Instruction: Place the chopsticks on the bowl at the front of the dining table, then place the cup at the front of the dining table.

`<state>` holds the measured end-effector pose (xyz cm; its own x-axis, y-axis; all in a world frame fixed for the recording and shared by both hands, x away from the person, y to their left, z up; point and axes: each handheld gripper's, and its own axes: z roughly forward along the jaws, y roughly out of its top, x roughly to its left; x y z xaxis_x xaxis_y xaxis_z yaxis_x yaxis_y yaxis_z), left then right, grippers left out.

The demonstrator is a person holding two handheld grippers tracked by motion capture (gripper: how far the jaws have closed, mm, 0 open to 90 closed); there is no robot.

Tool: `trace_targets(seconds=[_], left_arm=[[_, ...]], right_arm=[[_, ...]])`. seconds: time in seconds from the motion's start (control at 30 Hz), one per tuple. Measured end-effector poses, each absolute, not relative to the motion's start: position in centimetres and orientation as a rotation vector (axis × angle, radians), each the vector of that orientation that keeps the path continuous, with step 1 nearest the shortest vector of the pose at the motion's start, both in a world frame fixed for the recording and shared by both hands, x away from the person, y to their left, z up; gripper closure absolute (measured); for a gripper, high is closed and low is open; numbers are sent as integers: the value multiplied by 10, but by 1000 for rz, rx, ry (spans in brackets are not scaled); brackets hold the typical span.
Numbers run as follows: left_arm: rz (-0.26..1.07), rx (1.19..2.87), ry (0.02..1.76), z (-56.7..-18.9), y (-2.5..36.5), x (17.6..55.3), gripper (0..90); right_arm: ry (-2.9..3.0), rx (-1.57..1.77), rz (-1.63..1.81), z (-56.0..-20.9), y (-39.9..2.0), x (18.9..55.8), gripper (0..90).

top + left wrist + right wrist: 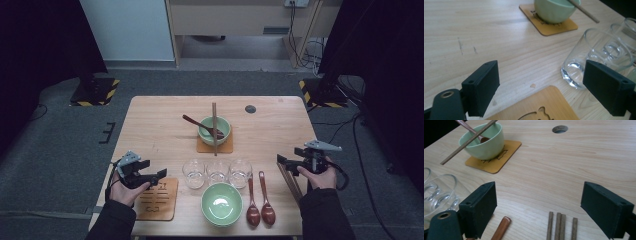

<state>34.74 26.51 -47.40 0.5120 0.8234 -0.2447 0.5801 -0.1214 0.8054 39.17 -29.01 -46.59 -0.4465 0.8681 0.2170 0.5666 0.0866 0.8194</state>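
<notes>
Overhead arrangement of a wooden surface (pixel 160 125) set with tableware, a person's two hands entering from the near edge. The left tongs (pixel 152 177), held in the left hand (pixel 125 187), hover over a cut-out wooden coaster (pixel 159 199) at the near left corner; their jaws stand spread, with nothing between them. In the left gripper view the same tongs (pixel 541 85) frame bare wood, the coaster's rounded edge (pixel 544 105) below and the nearest glass (pixel 596 57) just beside the right-hand jaw.

The right tongs (pixel 281 161), held in the right hand (pixel 317 176), sit near the right edge, jaws likewise spread and empty. In the right gripper view these tongs (pixel 539 207) look across a set of four dark chopsticks (pixel 561 225) lying side by side on the surface, with a spoon handle (pixel 501 227) to their left.

At mid-surface a green bowl (pixel 215 129) rests on an orange coaster (pixel 202 147); a brown spoon (pixel 200 125) lies in the bowl with its handle pointing left and away, and a single chopstick (pixel 214 129) lies across the rim. Three clear glasses (pixel 217 172) stand in a row nearer the person. A second, empty green bowl (pixel 222 202) sits at the near edge, and two brown spoons (pixel 260 202) lie side by side just to its right, bowls toward the person. A round grey port (pixel 250 109) is set in the far part of the surface.
</notes>
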Motion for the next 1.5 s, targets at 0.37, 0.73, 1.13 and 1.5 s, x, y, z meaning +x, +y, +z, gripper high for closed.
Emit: trace_targets(seconds=[0.37, 0.73, 1.13, 1.5], left_arm=[[386, 1789, 1138, -448, 259, 356, 135], [397, 1793, 1054, -420, 226, 365, 148], [373, 1850, 980, -405, 203, 365, 191], [324, 1973, 1003, -429, 184, 378, 242]], right_arm=[[2066, 1390, 1266, -473, -308, 376, 80], [2134, 1411, 1116, -487, -311, 367, 191], [2166, 1406, 1057, -493, -312, 367, 206], [2167, 1429, 1050, -495, -314, 368, 206]])
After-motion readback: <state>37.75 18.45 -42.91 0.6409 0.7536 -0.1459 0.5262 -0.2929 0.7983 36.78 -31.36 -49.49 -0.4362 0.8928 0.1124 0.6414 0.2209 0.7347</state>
